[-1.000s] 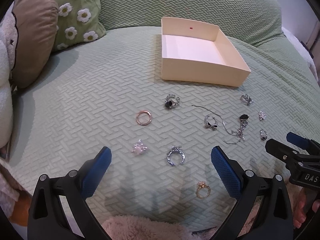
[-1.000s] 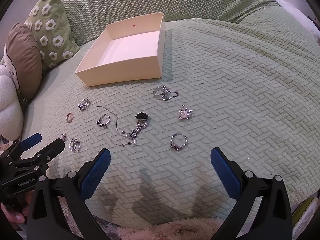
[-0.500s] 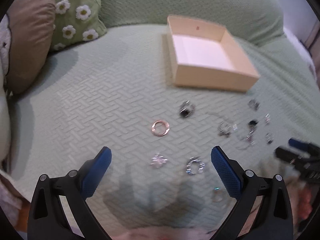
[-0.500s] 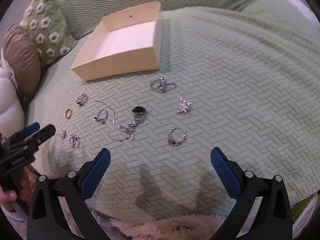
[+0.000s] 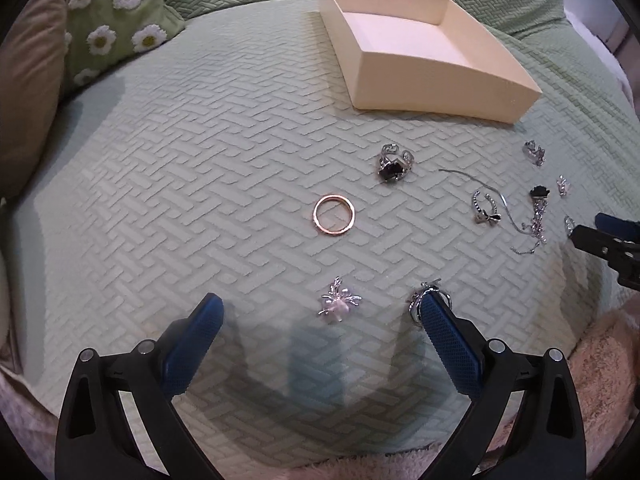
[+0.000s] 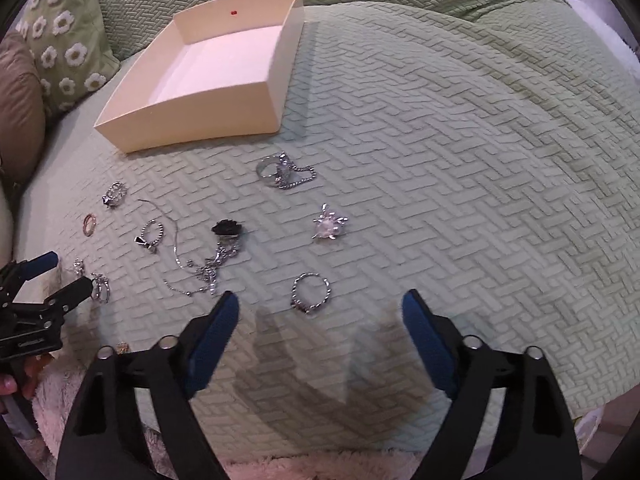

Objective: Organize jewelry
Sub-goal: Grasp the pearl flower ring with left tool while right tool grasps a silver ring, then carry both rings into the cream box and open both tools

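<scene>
My left gripper (image 5: 320, 312) hangs open just above the green cover, and a pink spider brooch (image 5: 339, 304) lies between its fingers, untouched. A silver ring (image 5: 430, 294) lies against its right fingertip. Farther off are a rose-gold ring (image 5: 334, 214) and a black-stone ring (image 5: 394, 164). My right gripper (image 6: 320, 314) points down over a twisted silver ring (image 6: 311, 293). Its jaws are closing with the ring between them, and the pads are clear of it. The cream box (image 6: 208, 80) stands open beyond the jewellery.
A pearl brooch (image 6: 330, 227), a black rose on a tangled chain (image 6: 227, 229), a silver ring with a chain (image 6: 280, 170) and more small rings lie scattered on the cover. A daisy cushion (image 5: 116, 12) and a brown cushion (image 5: 28, 80) sit at the left. Fluffy fabric edges the near side.
My left gripper has come down and to the left, so the pink brooch now lies between its fingers. My right gripper has sunk toward the twisted ring and its jaws have narrowed.
</scene>
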The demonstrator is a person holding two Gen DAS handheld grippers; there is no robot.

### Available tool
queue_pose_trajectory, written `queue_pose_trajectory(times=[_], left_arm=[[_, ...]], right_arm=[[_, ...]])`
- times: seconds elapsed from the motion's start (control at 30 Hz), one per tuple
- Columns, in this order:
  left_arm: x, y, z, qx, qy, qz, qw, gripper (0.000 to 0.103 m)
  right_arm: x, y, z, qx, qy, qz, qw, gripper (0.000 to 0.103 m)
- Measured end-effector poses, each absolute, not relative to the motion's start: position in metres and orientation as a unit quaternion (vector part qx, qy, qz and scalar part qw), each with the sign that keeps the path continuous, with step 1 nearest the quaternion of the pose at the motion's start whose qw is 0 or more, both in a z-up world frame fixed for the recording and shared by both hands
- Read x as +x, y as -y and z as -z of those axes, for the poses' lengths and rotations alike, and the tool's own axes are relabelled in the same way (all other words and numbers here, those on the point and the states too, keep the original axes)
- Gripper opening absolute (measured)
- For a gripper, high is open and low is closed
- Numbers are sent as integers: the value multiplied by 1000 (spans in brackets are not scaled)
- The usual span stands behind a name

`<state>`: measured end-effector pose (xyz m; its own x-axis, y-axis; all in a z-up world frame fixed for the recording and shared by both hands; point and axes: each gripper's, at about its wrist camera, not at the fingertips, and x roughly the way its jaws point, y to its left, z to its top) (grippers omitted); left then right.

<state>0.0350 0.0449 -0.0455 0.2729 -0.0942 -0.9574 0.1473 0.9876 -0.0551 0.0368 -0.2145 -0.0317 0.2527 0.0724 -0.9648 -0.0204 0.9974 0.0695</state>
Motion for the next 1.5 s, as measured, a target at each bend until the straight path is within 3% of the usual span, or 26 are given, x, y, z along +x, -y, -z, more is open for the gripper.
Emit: queue_pose_trajectory(times=[0.1,0.2,0.37,0.43,0.8,0.93,1.07,1.37,1.5], left_arm=[[33,-50,43,6,-596,80,799,92],[31,-52,46,4,-607,76,791,66],[28,-49,46,18,-604,71,793,65],[26,-52,44,11,-603,66,795,55],[21,-60,42,7,-602,76,795,35],[28,-65,44,-2,-600,68,797,16],[28,-66,45,1,-601,71,796,16],[23,-61,38,-10,-596,103,796,15],[20,-50,31,0,-589,109,801,15]], right_arm=[[38,216,34,19,-616,-33,787,71],[39,216,36,21,-621,-42,782,65],[39,213,37,23,-621,-50,782,63],[40,211,37,23,-621,-51,782,61],[44,197,40,-4,-624,-55,779,46],[44,190,40,-17,-623,-59,780,33],[46,188,41,-15,-624,-64,779,23],[36,187,34,-3,-610,-79,788,20],[36,187,32,-1,-609,-82,789,14]])
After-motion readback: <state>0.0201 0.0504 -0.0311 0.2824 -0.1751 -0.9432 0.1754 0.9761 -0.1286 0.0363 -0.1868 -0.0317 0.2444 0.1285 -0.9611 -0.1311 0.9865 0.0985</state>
